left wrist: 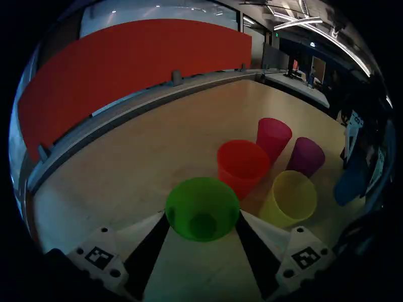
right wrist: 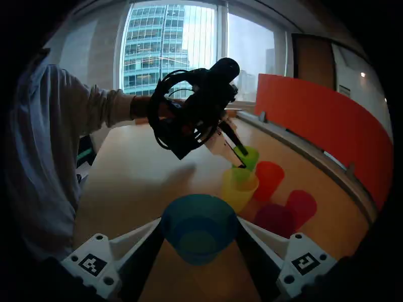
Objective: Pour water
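Note:
My left gripper (left wrist: 202,224) is shut on a green cup (left wrist: 202,209), whose open mouth faces the camera. Just beyond it on the wooden table (left wrist: 151,151) stand a red cup (left wrist: 243,163), a yellow cup (left wrist: 292,199), a magenta cup (left wrist: 273,137) and a purple cup (left wrist: 306,156). My right gripper (right wrist: 199,231) is shut on a blue cup (right wrist: 199,226), also seen as the blue cup (left wrist: 350,183) at the far right. In the right gripper view the left gripper (right wrist: 242,157) holds the green cup (right wrist: 248,157) just over the yellow cup (right wrist: 239,186). I cannot tell whether any cup holds water.
A red partition (left wrist: 136,65) runs along the table's far edge, seen too as the red partition (right wrist: 327,126). A person's sleeve (right wrist: 45,151) fills the left side and their arm reaches to the left gripper. Bare tabletop lies left of the cups.

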